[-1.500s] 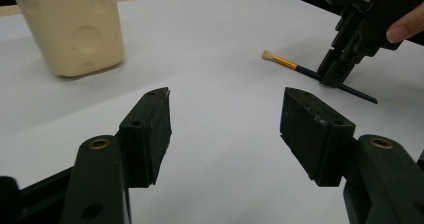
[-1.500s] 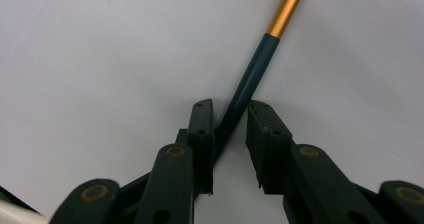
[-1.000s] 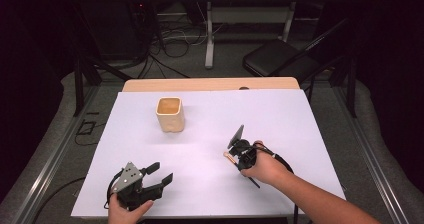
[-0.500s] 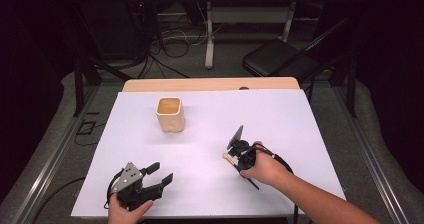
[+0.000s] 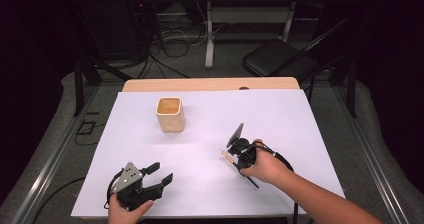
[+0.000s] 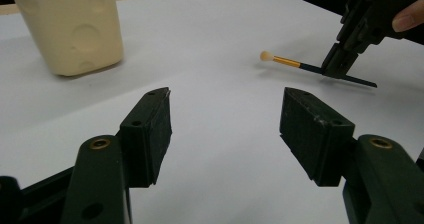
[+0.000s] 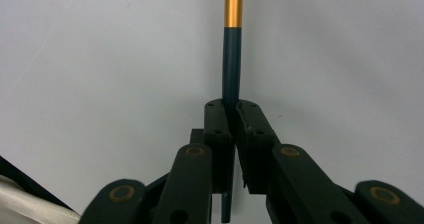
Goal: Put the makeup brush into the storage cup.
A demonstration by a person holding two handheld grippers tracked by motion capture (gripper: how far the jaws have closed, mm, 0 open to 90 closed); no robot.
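Note:
A thin brush point(image 7: 232, 44) with a dark handle, gold band and small beige tip point(image 6: 266, 56) lies low over the white table sheet point(image 5: 280, 114). My right gripper point(image 7: 233, 109) is shut on its handle, and the tail of the handle pokes back between the jaws. From above, that gripper point(image 5: 239, 159) sits right of centre, pointing down at the sheet. My left gripper point(image 5: 162, 171) rests near the front left edge, open, with nothing between its fingers point(image 6: 150, 129). A cream cup point(image 5: 170, 114) stands upright at the back left, and its dimpled side point(image 6: 70, 26) is seen from the left gripper.
A wooden strip point(image 5: 210, 84) borders the table's far edge. Beyond it stand a black chair point(image 5: 280, 59) and a table leg, with loose cables point(image 5: 170, 39) on the floor. Metal rails run along both sides of the table.

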